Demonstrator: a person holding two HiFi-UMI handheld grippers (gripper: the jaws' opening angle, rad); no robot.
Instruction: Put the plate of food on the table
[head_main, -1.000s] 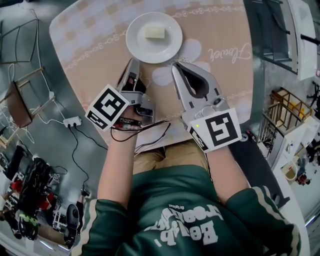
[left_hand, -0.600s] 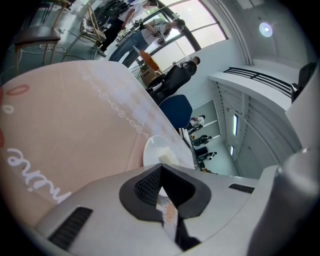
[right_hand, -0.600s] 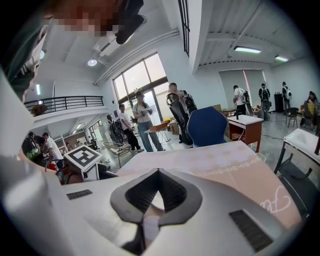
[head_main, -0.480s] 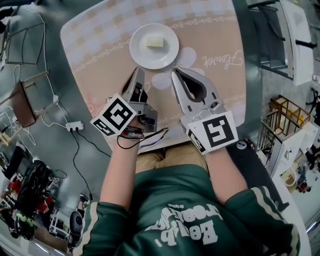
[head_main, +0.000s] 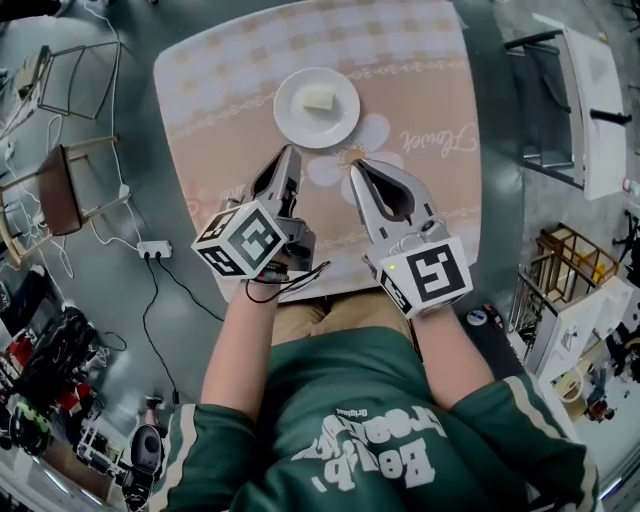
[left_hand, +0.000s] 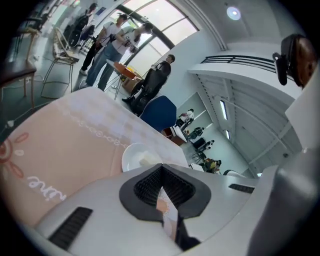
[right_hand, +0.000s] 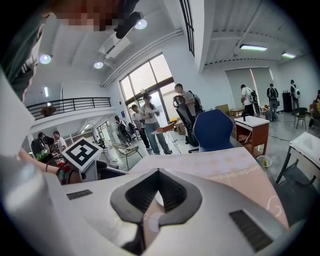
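Print on the cloth and the shirt
A pale cursive word on the pink tablecloth (head_main: 430, 60), upside down from the head view, appears to read "Flower"; the green sweatshirt (head_main: 300, 400) bears large white lettering, also upside down, too distorted to read with certainty.

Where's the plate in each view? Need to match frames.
Head view: plate sits upper centre, on the table.
Left gripper view: plate at centre, just past the shut left claw.
Right gripper view: not clearly in it; the shut right claw covers that spot.
Shared landmark: the pink tablecloth, seen in all three views.
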